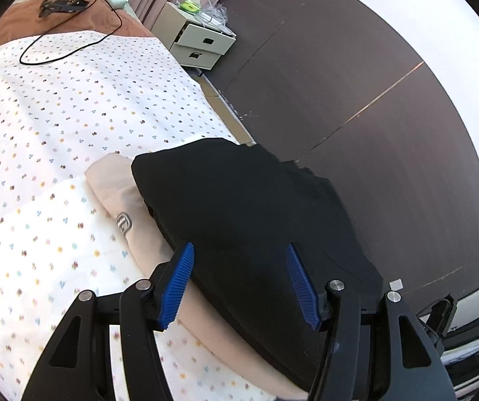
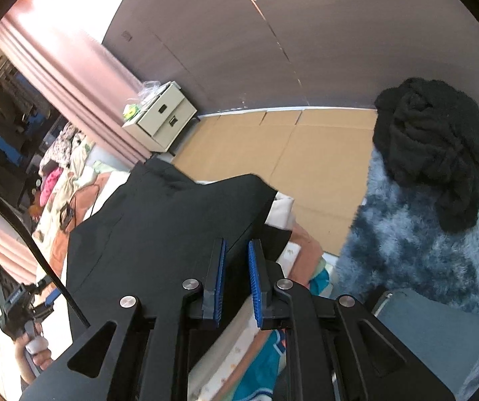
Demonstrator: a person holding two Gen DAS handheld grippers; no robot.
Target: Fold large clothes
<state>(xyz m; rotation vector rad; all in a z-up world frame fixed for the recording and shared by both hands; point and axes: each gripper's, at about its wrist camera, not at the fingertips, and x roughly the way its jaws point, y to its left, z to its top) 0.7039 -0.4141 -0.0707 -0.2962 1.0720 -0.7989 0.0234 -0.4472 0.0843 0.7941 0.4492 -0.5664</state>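
Your left gripper (image 1: 241,280) and right gripper (image 2: 236,280) are matte black with ribbed blue pads (image 1: 179,287). Each shows 4 silver pivot screws (image 2: 191,283).

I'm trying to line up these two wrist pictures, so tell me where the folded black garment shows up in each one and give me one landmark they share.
Left wrist view: the black garment fills the lower middle, lying on a beige folded garment on the dotted bedspread.
Right wrist view: the black garment spreads across the centre-left, just ahead of the fingers.
Shared landmark: the white two-drawer nightstand against the dark wall.
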